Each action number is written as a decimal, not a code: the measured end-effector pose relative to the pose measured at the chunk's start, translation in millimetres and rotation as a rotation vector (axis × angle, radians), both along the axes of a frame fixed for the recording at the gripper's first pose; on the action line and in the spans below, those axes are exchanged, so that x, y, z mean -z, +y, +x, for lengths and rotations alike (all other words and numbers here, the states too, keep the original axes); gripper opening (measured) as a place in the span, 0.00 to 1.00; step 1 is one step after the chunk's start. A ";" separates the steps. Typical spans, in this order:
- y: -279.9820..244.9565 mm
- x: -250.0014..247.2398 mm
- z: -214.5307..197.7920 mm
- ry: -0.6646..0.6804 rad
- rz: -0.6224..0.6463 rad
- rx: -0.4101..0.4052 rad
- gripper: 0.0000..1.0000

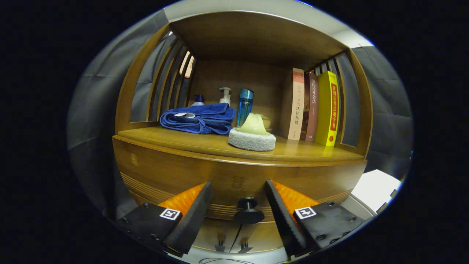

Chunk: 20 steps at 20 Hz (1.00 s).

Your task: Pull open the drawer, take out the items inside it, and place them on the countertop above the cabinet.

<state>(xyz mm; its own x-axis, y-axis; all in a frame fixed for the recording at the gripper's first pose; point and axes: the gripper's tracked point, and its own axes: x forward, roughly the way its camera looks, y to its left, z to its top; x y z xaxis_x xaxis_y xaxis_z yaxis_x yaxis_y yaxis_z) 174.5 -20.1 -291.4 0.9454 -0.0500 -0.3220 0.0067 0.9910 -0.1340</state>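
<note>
A wooden cabinet stands ahead, its drawer front (234, 176) closed and flush under the countertop (205, 145). A round black knob (248, 211) juts out of the drawer front and sits between my two fingers, level with their tips. My gripper (239, 192) is open, its black ribbed pads (199, 209) standing apart on either side of the knob without touching it. On the countertop rest a folded blue towel (199, 118) and a pale yellow scrubber on a white pad (252, 135). The drawer's contents are hidden.
Behind the towel stand two pump bottles (225, 96) and a tall blue bottle (244, 105). Three upright books (315, 108) fill the shelf's right side. Slatted wooden side walls and a top board enclose the countertop. A white surface (375, 189) lies low to the right.
</note>
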 end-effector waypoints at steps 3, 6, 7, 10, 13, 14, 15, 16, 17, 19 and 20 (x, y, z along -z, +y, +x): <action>-4.1 -24.6 -12.0 -0.041 -0.013 0.001 0.99; 1.0 -50.2 -36.7 -0.076 -0.016 -0.020 0.98; 2.9 -67.5 -44.0 -0.086 -0.014 -0.021 0.98; 6.1 -106.1 -72.2 -0.126 -0.007 -0.024 0.98; 7.2 -140.0 -103.9 -0.152 -0.023 -0.035 0.98; 7.1 -152.2 -113.1 -0.167 -0.025 -0.033 0.98; 8.3 -165.4 -121.1 -0.190 -0.019 -0.032 0.98; 9.7 -177.4 -130.1 -0.210 -0.015 -0.033 0.98; 9.8 -186.4 -138.4 -0.220 -0.015 -0.029 0.98; 7.9 -200.7 -151.4 -0.239 -0.015 -0.017 0.98; 8.7 -205.9 -156.9 -0.244 -0.011 -0.014 0.98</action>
